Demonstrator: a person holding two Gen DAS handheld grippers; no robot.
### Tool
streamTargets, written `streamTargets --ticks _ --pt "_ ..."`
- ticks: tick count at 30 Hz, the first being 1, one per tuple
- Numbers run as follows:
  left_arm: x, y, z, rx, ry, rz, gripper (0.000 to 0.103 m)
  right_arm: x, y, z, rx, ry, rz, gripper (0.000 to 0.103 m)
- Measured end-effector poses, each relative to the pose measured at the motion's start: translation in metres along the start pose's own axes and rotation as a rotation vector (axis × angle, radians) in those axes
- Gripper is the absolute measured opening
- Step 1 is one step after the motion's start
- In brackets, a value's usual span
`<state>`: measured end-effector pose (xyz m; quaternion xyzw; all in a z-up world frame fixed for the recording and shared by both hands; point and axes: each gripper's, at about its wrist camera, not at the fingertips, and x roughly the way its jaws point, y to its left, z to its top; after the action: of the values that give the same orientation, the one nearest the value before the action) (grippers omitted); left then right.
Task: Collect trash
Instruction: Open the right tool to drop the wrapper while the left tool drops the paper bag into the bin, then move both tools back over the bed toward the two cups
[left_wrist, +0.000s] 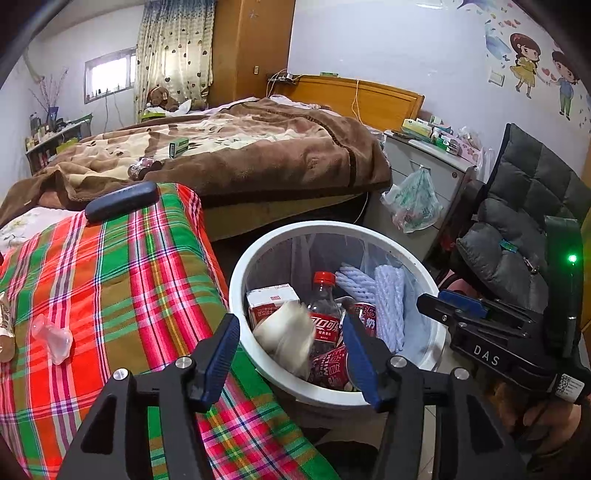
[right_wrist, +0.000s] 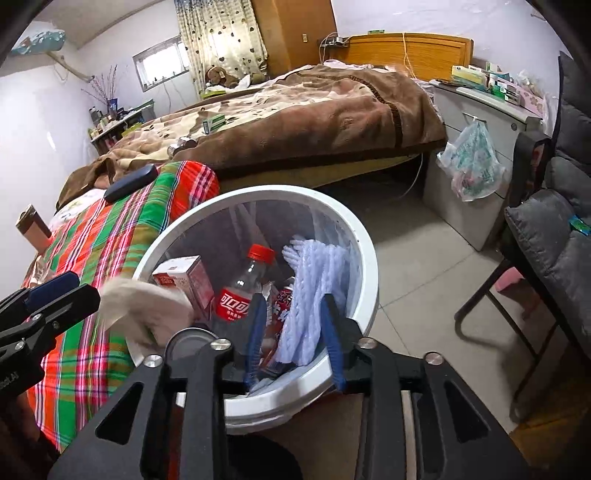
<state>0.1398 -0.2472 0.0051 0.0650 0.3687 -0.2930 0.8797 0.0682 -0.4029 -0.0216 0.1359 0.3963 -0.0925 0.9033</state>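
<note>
A white round trash bin (left_wrist: 258, 369) (right_wrist: 365, 236) stands on the floor beside the plaid-covered bed. It holds a cola bottle (left_wrist: 324, 314) (right_wrist: 240, 291), a red-white carton (left_wrist: 271, 301) (right_wrist: 184, 275), a red can and white foam netting (left_wrist: 388, 299) (right_wrist: 317, 280). A blurred white crumpled paper (left_wrist: 288, 336) (right_wrist: 144, 314) is in the air over the bin's left rim, free of both grippers. My left gripper (left_wrist: 291, 354) is open above the bin. My right gripper (right_wrist: 293, 336) is open above the bin's near rim, and shows at the right of the left wrist view (left_wrist: 436, 306).
On the plaid cover (left_wrist: 122, 280) lie a clear plastic scrap (left_wrist: 53, 338), a dark glasses case (left_wrist: 122, 201) and a brown item at the left edge. A brown-blanketed bed, a grey cabinet with a hanging plastic bag (right_wrist: 472, 162) and a grey padded chair (right_wrist: 554, 236) surround the bin.
</note>
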Motion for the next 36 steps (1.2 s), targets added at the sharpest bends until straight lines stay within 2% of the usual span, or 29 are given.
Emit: streamTargets --ticks 2,5,10,13,24,27,36 --pt "-0.004 0.0 -0.001 0.0 -0.007 0.004 0.058 -0.002 0.001 0.0 0.002 -0.004 -0.004 0.045" --pt "-0.009 0.003 -0.002 -0.007 -0.014 0.013 0.064 -0.004 0.003 -0.001 0.001 -0.01 -0.003 0.045" --pt "-0.024 0.012 -0.006 -0.027 -0.03 0.023 0.064 -0.006 0.008 -0.002 0.009 -0.011 0.001 0.047" --pt "-0.033 0.018 -0.009 -0.038 -0.039 0.03 0.064 -0.009 0.011 -0.002 0.015 -0.021 0.015 0.054" --pt "-0.067 0.055 -0.023 -0.091 -0.078 0.085 0.064 -0.016 0.041 -0.005 -0.02 -0.039 0.088 0.054" --pt "-0.077 0.068 -0.028 -0.105 -0.087 0.13 0.064 -0.018 0.055 -0.004 -0.039 -0.046 0.119 0.054" --pt "-0.104 0.119 -0.044 -0.183 -0.104 0.199 0.064 -0.017 0.1 -0.001 -0.101 -0.061 0.194 0.055"
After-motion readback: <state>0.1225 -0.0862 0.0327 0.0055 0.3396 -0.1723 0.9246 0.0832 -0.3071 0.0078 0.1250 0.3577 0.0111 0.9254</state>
